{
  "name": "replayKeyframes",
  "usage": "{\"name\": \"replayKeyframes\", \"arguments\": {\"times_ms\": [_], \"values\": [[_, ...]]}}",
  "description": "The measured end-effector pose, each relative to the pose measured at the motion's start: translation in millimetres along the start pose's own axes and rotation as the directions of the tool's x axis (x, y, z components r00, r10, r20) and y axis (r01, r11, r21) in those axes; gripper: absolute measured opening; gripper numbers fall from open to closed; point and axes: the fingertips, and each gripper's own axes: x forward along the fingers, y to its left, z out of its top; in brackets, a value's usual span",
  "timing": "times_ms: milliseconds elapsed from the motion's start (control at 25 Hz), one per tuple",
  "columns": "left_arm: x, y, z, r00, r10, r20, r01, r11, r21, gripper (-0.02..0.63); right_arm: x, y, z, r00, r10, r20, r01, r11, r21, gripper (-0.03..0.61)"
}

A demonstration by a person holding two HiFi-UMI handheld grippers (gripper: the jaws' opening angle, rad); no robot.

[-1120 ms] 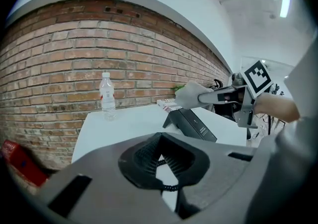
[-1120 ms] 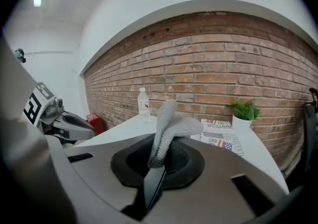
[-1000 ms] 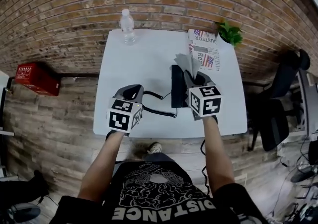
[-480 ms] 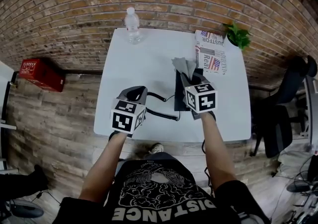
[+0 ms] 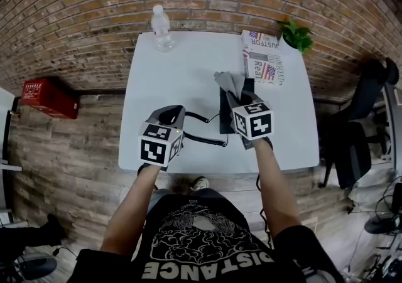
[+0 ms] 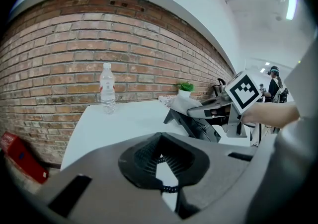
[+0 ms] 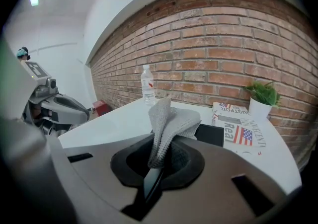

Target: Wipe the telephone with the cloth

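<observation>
Right tongs [image 7: 159, 161] pinch the soft, limp cloth [image 7: 169, 118] by one bunched end; left tongs [image 6: 164, 166] nip the telephone's [image 6: 198, 126] springy cord [image 6: 166, 186].

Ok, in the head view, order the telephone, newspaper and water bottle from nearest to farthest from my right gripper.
Measured from the right gripper in the head view:
1. The telephone, directly beneath it.
2. The newspaper, ahead and slightly to the right.
3. The water bottle, farthest, ahead and well to the left.

Right gripper [image 7: 158, 163] jaws pinched on grey cloth [image 7: 168, 121]; black slab behind, likely telephone [image 7: 217, 134].
</observation>
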Motion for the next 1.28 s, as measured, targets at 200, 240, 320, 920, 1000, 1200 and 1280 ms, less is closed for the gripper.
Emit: {"name": "replayKeyframes", "arguments": {"times_ms": [200, 240, 320, 920, 1000, 1200, 1280], "values": [[2, -6, -4, 0.999, -0.039, -0.012, 0.039, 0.999, 0.007, 0.005, -4, 7, -10, 1.0, -0.001, 0.001, 0.001, 0.998, 0.065, 0.011], [2, -7, -3, 0.999, -0.045, -0.013, 0.045, 0.999, 0.011, 0.005, -5, 9, -12, 1.0, -0.003, 0.0, 0.003, 0.998, 0.07, 0.011], [1, -8, -3, 0.998, -0.054, -0.013, 0.054, 0.998, 0.02, 0.005, -6, 11, -15, 1.0, -0.006, -0.003, 0.006, 0.997, 0.076, 0.011], [-19, -7, -18, 0.997, -0.078, -0.024, 0.079, 0.996, 0.032, 0.005, -20, 30, -47, 0.999, -0.033, -0.034, 0.037, 0.991, 0.126, 0.012], [-20, -9, -20, 0.996, -0.085, -0.025, 0.086, 0.996, 0.034, 0.005, -22, 32, -52, 0.999, -0.037, -0.038, 0.041, 0.99, 0.133, 0.011], [-20, -16, -24, 0.993, -0.111, -0.033, 0.112, 0.993, 0.045, 0.005, -28, 39, -65, 0.998, -0.039, -0.053, 0.046, 0.988, 0.149, 0.011], [-19, -20, -24, 0.992, -0.122, -0.034, 0.123, 0.991, 0.049, 0.005, -30, 40, -69, 0.997, -0.035, -0.062, 0.044, 0.987, 0.154, 0.011]]}}
